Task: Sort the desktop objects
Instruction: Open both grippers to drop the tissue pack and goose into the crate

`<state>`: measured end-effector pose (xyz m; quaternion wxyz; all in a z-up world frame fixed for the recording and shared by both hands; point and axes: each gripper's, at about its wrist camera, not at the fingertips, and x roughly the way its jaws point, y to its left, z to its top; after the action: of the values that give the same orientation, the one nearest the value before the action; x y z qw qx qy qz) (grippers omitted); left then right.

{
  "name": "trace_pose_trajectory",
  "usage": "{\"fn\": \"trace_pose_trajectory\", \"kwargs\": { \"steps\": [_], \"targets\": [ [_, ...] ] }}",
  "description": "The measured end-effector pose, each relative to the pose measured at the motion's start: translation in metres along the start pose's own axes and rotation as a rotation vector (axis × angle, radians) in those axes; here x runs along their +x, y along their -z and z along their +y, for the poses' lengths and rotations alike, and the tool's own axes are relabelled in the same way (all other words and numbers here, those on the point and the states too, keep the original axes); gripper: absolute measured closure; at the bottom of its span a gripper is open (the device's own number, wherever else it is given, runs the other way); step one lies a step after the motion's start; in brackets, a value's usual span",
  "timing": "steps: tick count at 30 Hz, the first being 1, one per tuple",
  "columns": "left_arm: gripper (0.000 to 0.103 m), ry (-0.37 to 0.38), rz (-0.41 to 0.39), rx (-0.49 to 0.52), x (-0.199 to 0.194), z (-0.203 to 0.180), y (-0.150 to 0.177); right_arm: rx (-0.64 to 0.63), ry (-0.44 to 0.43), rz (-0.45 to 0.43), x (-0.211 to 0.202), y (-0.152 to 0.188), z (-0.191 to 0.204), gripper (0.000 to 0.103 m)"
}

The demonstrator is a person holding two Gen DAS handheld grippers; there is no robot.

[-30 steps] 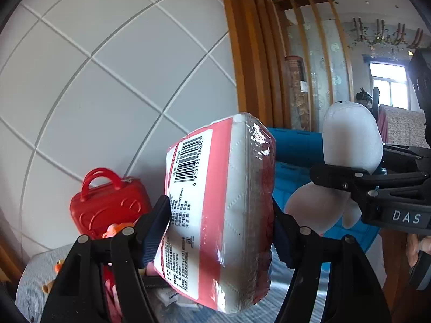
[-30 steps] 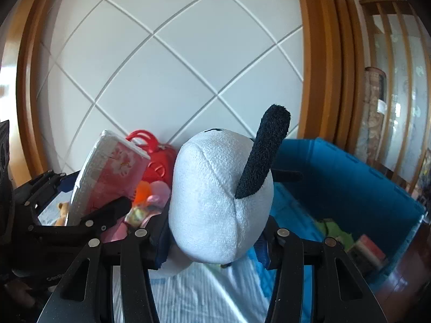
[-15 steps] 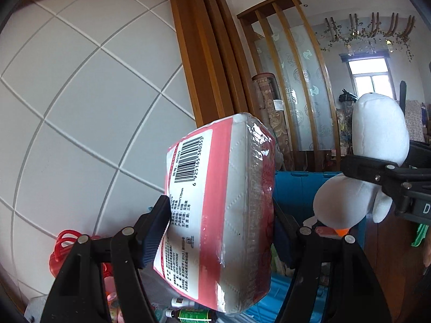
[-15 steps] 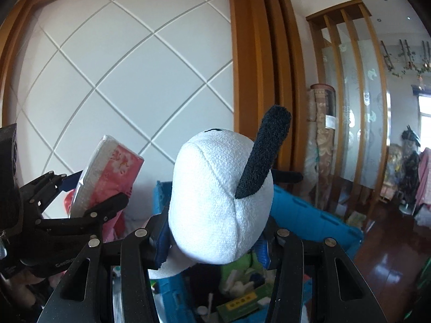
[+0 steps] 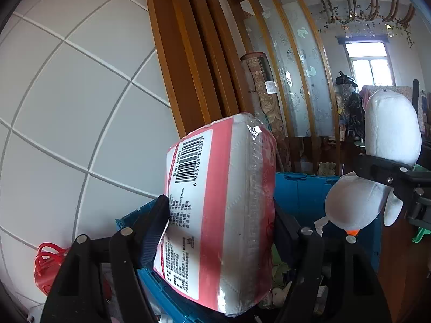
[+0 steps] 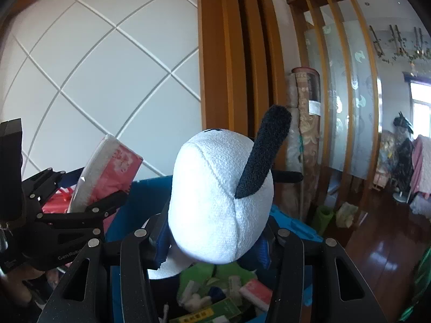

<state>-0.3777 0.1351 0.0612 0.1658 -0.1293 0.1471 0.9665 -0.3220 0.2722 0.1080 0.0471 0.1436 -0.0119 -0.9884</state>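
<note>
A pink-and-white wrapped tissue pack [image 5: 221,210] and a white plush toy [image 6: 221,202] are held above the blue bin [image 5: 304,193]

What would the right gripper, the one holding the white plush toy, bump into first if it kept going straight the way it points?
Probably the blue bin. The right gripper is shut on the white plush toy, and the bin's far wall rises just behind the toy, with the wood-trimmed wall beyond it. Depth is hard to judge here.

tissue pack [image 5: 218,215] left of plush toy [image 5: 377,167] (both above bin [image 5: 301,199])
</note>
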Motion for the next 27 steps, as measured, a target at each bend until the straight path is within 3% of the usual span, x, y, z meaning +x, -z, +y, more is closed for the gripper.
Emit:
{"fn": "trace_pose_trajectory", "kwargs": {
  "steps": [3, 5, 7, 9, 27],
  "targets": [
    [0.026, -0.001, 0.029, 0.005, 0.019, -0.006, -0.004, 0.024, 0.010, 0.012, 0.015, -0.003, -0.015, 0.051],
    [0.022, -0.030, 0.039, 0.010, 0.028, -0.008, -0.009, 0.037, 0.017, 0.037, 0.029, -0.008, -0.023, 0.037],
    [0.008, -0.082, 0.042, 0.029, 0.035, -0.009, -0.015, 0.057, 0.011, 0.033, 0.034, -0.011, -0.030, 0.031],
    [0.004, -0.110, 0.042, 0.036, 0.038, -0.008, -0.017, 0.062, 0.010, 0.026, 0.033, -0.014, -0.034, 0.031],
    [0.003, -0.131, 0.026, 0.022, 0.006, -0.010, -0.010, 0.040, -0.047, 0.007, 0.004, -0.006, -0.027, 0.027]
  ]
}}
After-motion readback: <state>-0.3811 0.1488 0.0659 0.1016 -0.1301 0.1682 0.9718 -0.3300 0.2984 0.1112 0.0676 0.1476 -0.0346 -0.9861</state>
